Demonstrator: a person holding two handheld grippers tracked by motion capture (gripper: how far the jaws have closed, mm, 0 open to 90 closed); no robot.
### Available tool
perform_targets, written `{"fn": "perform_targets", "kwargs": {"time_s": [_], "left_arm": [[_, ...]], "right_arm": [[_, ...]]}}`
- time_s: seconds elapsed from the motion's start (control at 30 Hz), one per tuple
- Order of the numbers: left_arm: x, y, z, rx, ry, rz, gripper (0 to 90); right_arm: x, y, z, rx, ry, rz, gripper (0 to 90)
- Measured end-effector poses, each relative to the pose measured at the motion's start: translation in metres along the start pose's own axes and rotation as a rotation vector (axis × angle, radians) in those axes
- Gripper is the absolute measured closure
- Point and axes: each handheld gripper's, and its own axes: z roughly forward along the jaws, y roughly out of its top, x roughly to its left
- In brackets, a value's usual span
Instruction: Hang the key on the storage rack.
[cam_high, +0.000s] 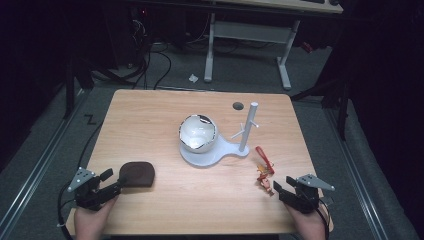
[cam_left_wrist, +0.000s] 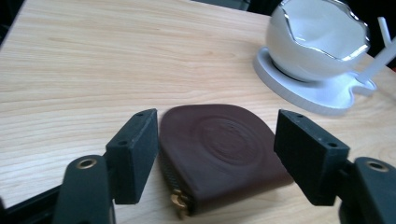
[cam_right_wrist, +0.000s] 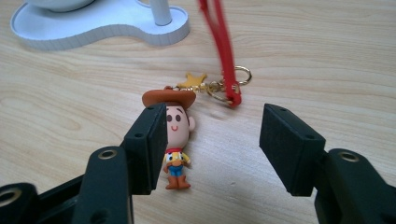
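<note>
A brown leather coin purse (cam_high: 137, 173) lies flat at the table's front left. My left gripper (cam_high: 114, 181) stands open at its near end. In the left gripper view the purse (cam_left_wrist: 219, 154) lies between the two jaws of this gripper (cam_left_wrist: 217, 133), zipper pull toward me, and no pad presses it. A keychain (cam_high: 264, 172) with a cowboy figure (cam_right_wrist: 177, 135) and a red strap (cam_right_wrist: 219, 37) lies at the front right. My right gripper (cam_high: 283, 184) is open just behind it; the figure lies beside the left jaw of this gripper (cam_right_wrist: 212, 140).
A white cracked-egg bowl (cam_high: 198, 132) sits on a white base (cam_high: 220, 155) at the table's centre, with a pegged white post (cam_high: 247, 127) at its right. A dark round hole (cam_high: 238, 106) marks the tabletop behind. Desk legs and cables stand beyond the far edge.
</note>
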Motion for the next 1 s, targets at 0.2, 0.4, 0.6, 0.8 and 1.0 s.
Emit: {"fn": "perform_targets", "kwargs": {"time_s": [0.2,0.4,0.6,0.8,1.0], "left_arm": [[0.000,-0.004,0.005,0.025,0.006,0.000,33.7],[0.002,-0.006,0.005,0.038,0.004,0.000,35.5],[0.002,-0.006,0.007,0.044,-0.003,0.005,37.2],[0.000,-0.006,0.007,0.042,-0.005,0.012,37.6],[-0.009,-0.006,0.009,0.045,-0.015,0.048,37.8]], "right_arm": [[0.002,0.000,0.000,-0.003,0.009,-0.012,44.3],[0.003,0.000,0.005,0.004,0.019,-0.013,44.9],[0.005,-0.001,0.009,0.015,0.023,-0.031,45.8],[0.005,-0.001,0.008,0.013,0.024,-0.023,46.3],[0.005,-0.001,0.006,0.010,0.025,-0.032,47.1]]}}
